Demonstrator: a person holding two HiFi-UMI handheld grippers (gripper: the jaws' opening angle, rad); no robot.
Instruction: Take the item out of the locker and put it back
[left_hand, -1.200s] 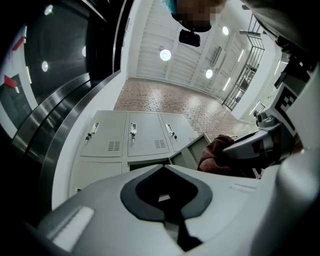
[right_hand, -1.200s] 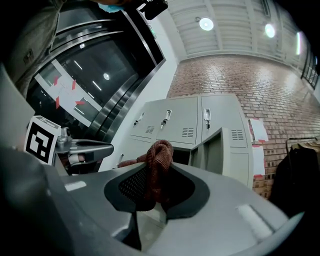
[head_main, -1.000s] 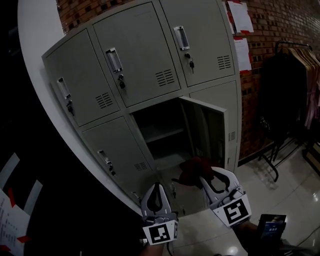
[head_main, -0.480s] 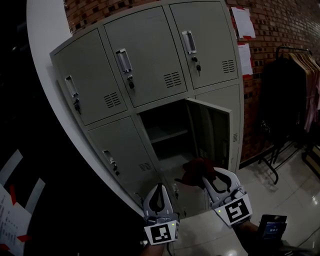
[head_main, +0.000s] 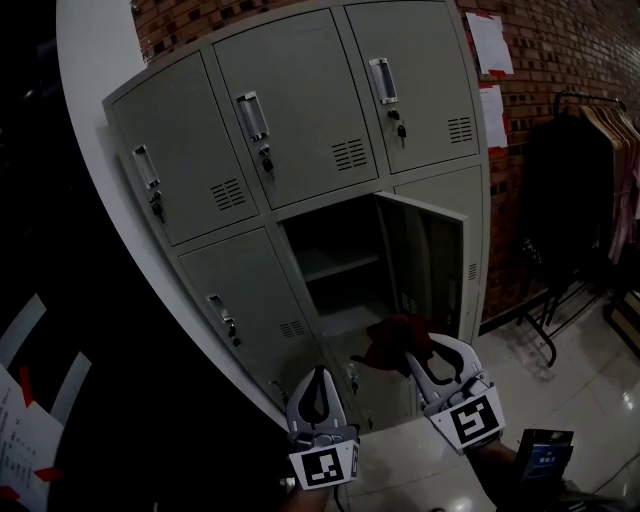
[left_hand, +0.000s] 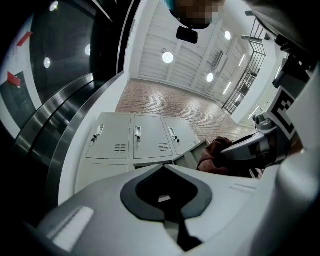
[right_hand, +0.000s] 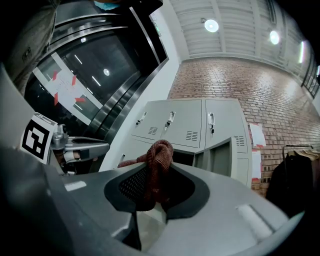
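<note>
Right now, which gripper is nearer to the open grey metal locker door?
Right. The right gripper, shut on the dark red knitted cloth, sits just below the open grey metal locker door; the left gripper, shut and empty, sits further left, before the closed lockers.

Grey metal locker (head_main: 300, 150) on a pale, glossy tiled floor (head_main: 595, 400), next to a brick wall (head_main: 570, 50). Top row of three doors shut, keys hanging in the locks. In the row beneath, middle compartment open, its door (head_main: 425, 260) swung out to the right. Inside, a single shelf (head_main: 340, 265) across the upper part. On the floor to the right of the locker, a dark clothes rack (head_main: 583, 96) with garments (head_main: 560, 210) hanging from it.
</note>
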